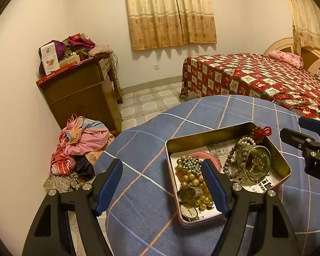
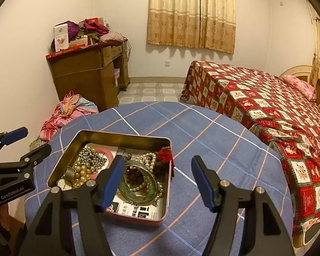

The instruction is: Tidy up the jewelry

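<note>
A metal tin [image 1: 284, 163] [image 2: 61, 155] stands on the round table with the blue checked cloth [image 1: 143, 202] [image 2: 213, 140]. It holds pearl strands [image 1: 192, 180] [image 2: 82, 173], dark metallic beads [image 2: 91, 156], watches [image 1: 188, 211], a green bangle [image 2: 152, 188] [image 1: 259, 162] and a red-tasselled bead string [image 1: 264, 131] [image 2: 165, 154]. My left gripper [image 1: 162, 172] is open and empty, above the tin's left edge. My right gripper [image 2: 157, 168] is open and empty, above the tin's right edge; it also shows in the left wrist view [image 1: 298, 129].
A bed with a red patterned cover [image 2: 266, 111] lies right of the table. A wooden desk piled with clothes and boxes [image 1: 83, 85] stands at the back left wall. A heap of clothes [image 1: 81, 147] lies on the floor by it.
</note>
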Demonstrator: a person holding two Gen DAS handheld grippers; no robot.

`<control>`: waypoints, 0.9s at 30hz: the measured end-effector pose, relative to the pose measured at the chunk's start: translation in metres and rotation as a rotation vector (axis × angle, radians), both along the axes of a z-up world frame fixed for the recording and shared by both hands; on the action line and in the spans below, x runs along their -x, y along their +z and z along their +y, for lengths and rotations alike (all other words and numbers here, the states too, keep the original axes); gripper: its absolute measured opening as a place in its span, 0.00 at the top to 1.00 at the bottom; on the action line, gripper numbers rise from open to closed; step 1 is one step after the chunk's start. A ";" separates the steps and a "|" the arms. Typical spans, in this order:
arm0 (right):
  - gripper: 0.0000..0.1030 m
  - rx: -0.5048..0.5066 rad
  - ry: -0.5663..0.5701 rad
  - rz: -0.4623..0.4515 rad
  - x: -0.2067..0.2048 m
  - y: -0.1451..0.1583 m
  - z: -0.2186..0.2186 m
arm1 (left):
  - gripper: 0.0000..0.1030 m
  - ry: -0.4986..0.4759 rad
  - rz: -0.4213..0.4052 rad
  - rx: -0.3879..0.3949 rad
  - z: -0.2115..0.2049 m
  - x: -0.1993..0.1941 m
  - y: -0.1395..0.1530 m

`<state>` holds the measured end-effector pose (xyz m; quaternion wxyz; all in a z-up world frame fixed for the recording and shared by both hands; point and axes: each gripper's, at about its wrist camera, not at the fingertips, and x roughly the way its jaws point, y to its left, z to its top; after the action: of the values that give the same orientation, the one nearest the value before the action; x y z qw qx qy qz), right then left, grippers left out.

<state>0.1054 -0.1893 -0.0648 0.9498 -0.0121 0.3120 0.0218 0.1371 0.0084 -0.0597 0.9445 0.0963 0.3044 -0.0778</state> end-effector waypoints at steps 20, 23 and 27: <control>0.31 0.007 0.004 -0.018 0.002 0.002 0.002 | 0.26 0.010 0.004 -0.012 0.003 -0.001 -0.002; 0.30 0.009 0.005 -0.019 0.002 0.002 0.002 | 0.26 0.016 0.003 -0.019 0.001 -0.002 -0.003; 0.30 0.012 0.006 -0.021 0.002 0.003 0.002 | 0.26 0.030 -0.003 -0.030 0.002 -0.003 -0.004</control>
<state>0.1035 -0.1873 -0.0621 0.9528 -0.0188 0.3021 0.0224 0.1397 0.0103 -0.0640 0.9444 0.1060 0.3057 -0.0587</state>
